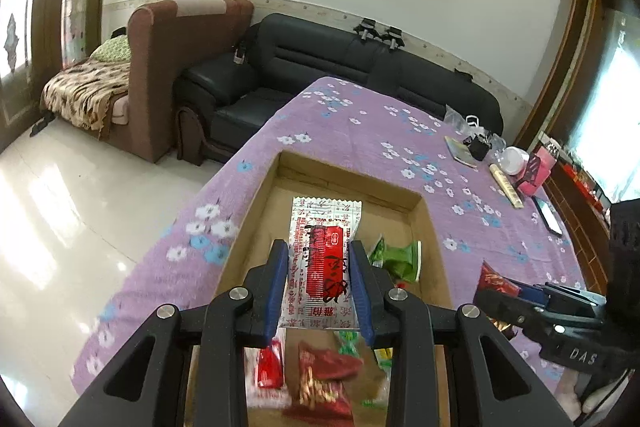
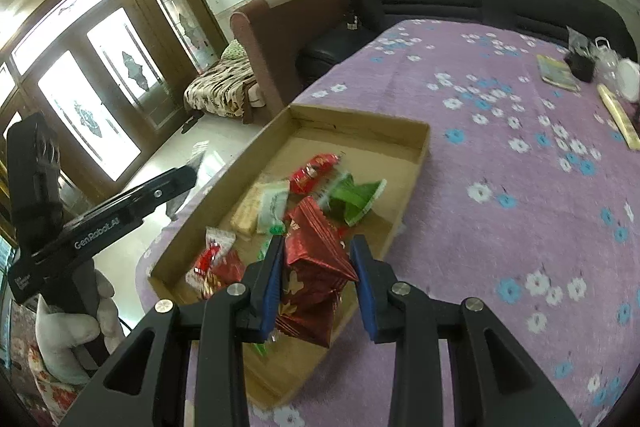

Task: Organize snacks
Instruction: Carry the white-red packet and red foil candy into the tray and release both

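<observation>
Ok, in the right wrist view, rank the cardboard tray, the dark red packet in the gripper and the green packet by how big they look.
1. Cardboard tray.
2. Dark red packet, though it is nearest the camera.
3. Green packet.

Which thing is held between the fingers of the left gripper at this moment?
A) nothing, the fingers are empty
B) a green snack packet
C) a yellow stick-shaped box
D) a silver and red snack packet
D: in the left wrist view the blue fingers of the left gripper press on both sides of the silver and red snack packet, which hangs above the cardboard box.
</observation>
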